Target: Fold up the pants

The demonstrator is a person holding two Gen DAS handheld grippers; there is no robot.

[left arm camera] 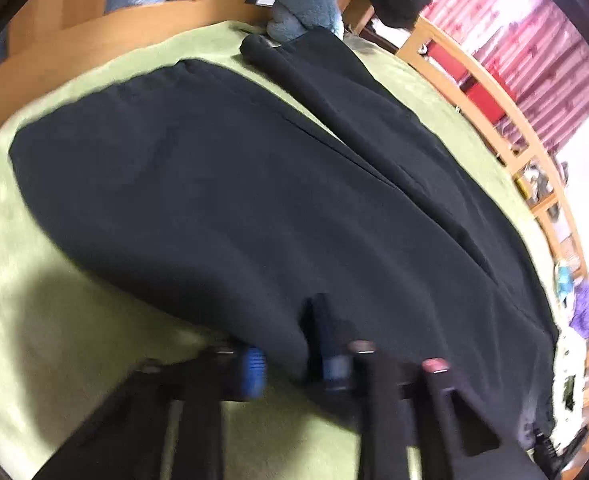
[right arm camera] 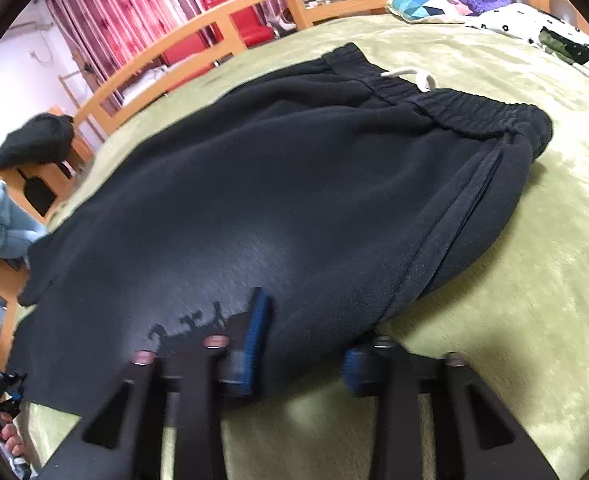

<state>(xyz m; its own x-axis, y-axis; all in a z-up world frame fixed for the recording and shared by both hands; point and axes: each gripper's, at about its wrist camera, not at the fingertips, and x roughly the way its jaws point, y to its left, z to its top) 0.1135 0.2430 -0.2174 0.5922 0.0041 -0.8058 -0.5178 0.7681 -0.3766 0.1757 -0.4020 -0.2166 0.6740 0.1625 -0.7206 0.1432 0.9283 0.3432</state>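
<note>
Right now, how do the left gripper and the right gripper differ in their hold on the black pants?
The left gripper is shut on the pants and pinches a raised fold at their near edge; the right gripper has the near edge between wider-set fingers. The left looks along the legs, the right toward the waistband. Both have blue pads and work above the green blanket.

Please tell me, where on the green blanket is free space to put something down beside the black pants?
The green blanket lies bare between the pants waistband side and the patterned bedding. Another bare patch borders the pants nearest the left gripper. It is crowded by the blue fleece and the cushions.
</note>
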